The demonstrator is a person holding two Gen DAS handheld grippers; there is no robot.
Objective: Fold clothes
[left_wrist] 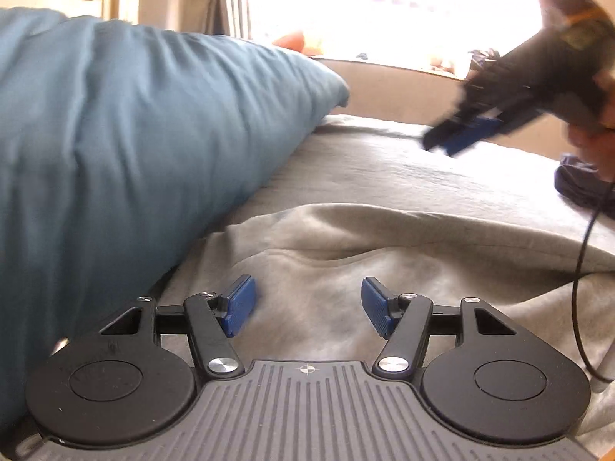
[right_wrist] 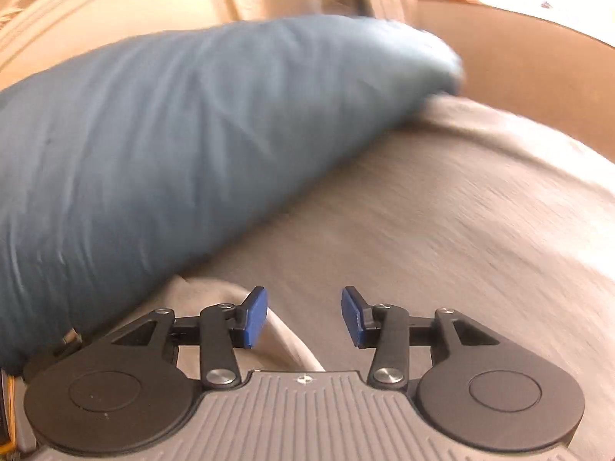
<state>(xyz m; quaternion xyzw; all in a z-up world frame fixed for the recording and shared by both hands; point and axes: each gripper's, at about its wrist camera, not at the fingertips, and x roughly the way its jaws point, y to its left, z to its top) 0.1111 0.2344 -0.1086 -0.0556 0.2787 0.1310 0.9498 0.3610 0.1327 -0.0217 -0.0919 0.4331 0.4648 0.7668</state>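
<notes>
Our left claw [left_wrist: 307,303] hangs wide and empty right over the grey sweatshirt [left_wrist: 384,253] — nearer; our right claw [right_wrist: 304,317], open, empty, sits beyond its edge.

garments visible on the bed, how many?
2. A grey sweatshirt lies spread under the left gripper; a dark blue garment sits bunched at the right edge, partly cut off. More may be hidden behind the teal pillow.

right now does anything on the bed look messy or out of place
The grey garment lies rumpled on the bed, one edge tucked against the blue pillow, not yet folded. A dark cloth sits bunched at the right edge. Nothing looks spilled or damaged.
</notes>
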